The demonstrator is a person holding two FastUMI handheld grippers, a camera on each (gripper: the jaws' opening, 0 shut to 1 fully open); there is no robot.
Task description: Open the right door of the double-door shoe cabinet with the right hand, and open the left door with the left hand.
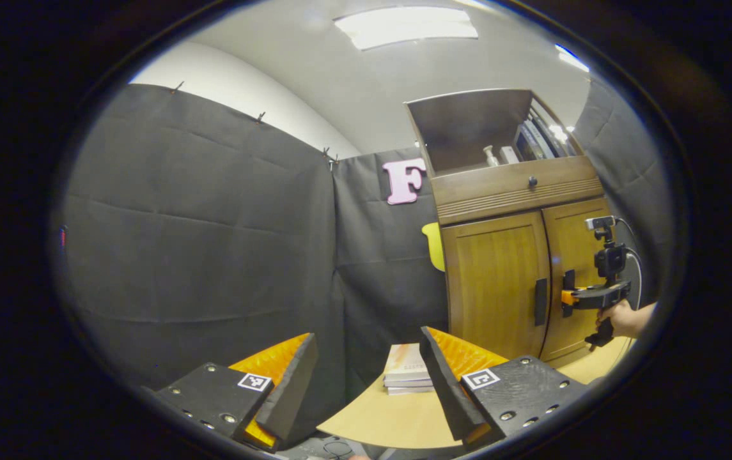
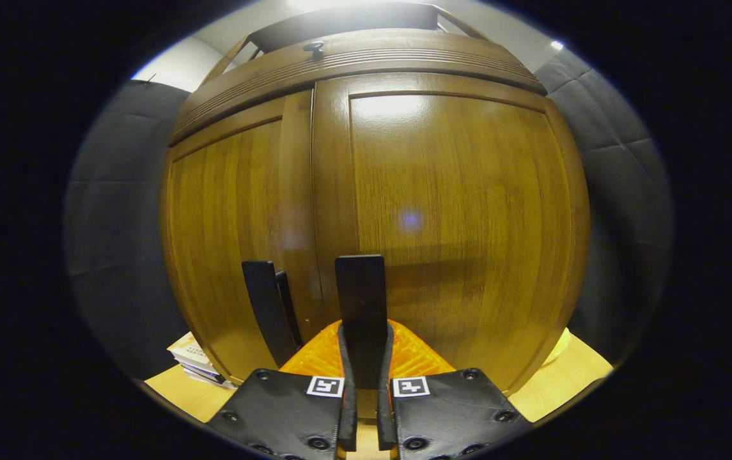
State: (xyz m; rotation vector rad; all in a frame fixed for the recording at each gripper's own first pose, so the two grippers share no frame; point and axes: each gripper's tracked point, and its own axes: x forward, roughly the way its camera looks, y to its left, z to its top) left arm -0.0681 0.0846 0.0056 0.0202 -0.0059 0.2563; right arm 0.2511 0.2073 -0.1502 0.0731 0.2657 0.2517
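In the left gripper view the wooden shoe cabinet (image 1: 519, 191) stands on a table at the right, both doors closed. In that same view a hand holds my right gripper (image 1: 568, 298) at the right door's handle (image 1: 569, 281), while the left door's handle (image 1: 540, 301) is free. My left gripper (image 1: 366, 377) is far back from the cabinet, open with nothing between its fingers. In the right gripper view the right gripper (image 2: 366, 332) is shut on the dark vertical handle (image 2: 359, 287) of the right door (image 2: 461, 211). The left door (image 2: 225, 217) and its handle (image 2: 262, 300) lie just to the left.
A short stack of books (image 1: 407, 370) lies on the light wooden table (image 1: 391, 421) left of the cabinet. Above the doors are a drawer with a knob (image 1: 532, 181) and an open shelf with bottles (image 1: 497, 155). Black cloth walls close in the booth.
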